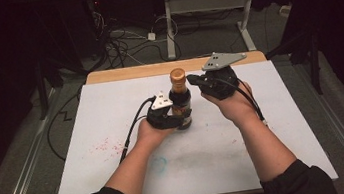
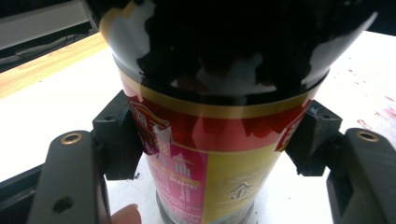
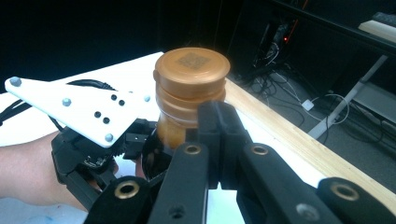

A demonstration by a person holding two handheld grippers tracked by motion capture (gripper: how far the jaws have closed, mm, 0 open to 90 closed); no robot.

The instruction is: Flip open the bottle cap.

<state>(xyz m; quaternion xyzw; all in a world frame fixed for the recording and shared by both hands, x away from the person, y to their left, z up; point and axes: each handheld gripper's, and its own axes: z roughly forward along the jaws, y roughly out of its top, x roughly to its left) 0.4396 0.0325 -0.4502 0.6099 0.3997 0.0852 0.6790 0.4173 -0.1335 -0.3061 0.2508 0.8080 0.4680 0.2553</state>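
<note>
My left gripper (image 2: 212, 140) is clamped on the body of the sauce bottle (image 1: 181, 107), one black pad pressed against each side of the red and yellow label; in the left gripper view the pads (image 2: 122, 140) sit just below the dark shoulder of the glass. The bottle stands upright on the white sheet (image 1: 112, 115) that covers the bench (image 1: 126, 73), near the middle and somewhat toward the far edge, with its bronze cap (image 3: 191, 70) on. In the high view the left gripper (image 1: 180, 118) meets the bottle from the left at its lower half, my left hand (image 1: 152, 131) behind it and its cable (image 1: 135, 122) trailing back over the sheet. My right gripper (image 3: 219, 126) has its jaws closed together with nothing between them; their tips stand just beside the bottle's neck, under the cap, and I cannot tell whether they touch it. In the high view the right gripper (image 1: 193, 79) is held up to the right of the cap, the grey three-cornered plate (image 1: 223, 60) on top, my right hand (image 1: 233, 101) beneath. Faint red specks (image 1: 101, 147) and a blue-green smudge (image 1: 158, 164) mark the sheet on the near side. Beyond the bench, the floor (image 1: 203, 40) carries loose cables (image 1: 122, 43) and the legs of a white frame (image 1: 208, 6).
</note>
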